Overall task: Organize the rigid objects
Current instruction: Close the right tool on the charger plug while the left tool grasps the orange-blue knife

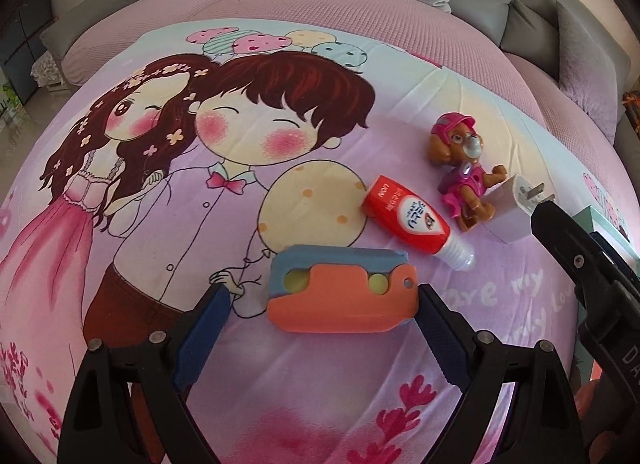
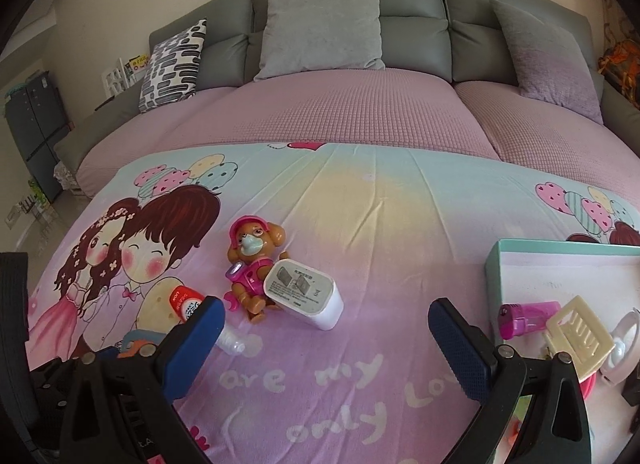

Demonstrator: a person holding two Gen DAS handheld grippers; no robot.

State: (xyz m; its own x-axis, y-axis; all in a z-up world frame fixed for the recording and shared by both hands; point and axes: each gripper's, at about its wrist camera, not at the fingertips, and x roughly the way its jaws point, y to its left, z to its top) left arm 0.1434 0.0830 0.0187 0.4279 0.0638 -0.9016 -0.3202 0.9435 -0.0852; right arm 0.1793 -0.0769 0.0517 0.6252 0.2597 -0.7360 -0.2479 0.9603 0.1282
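The left gripper (image 1: 324,304) is spread wide on either side of an orange and blue toy (image 1: 340,290) lying flat on the cartoon-print bedsheet (image 1: 160,224), its fingers not quite touching the toy. Just beyond lie a red tube (image 1: 412,216), a dog figure (image 1: 464,172) and a white charger (image 1: 516,208), the last two touching. The right gripper (image 2: 326,340) is spread and holds nothing over the sheet, left of a teal box (image 2: 496,264) holding a pink item (image 2: 528,318) and a cream clip (image 2: 580,336).

A cartoon-print bedsheet (image 2: 360,224) carried the things. Beside the toy dog (image 2: 250,264) lay a white charger (image 2: 308,292), left a red tube (image 1: 412,216) and orange-blue toy (image 1: 340,292), right a teal box (image 2: 560,264).
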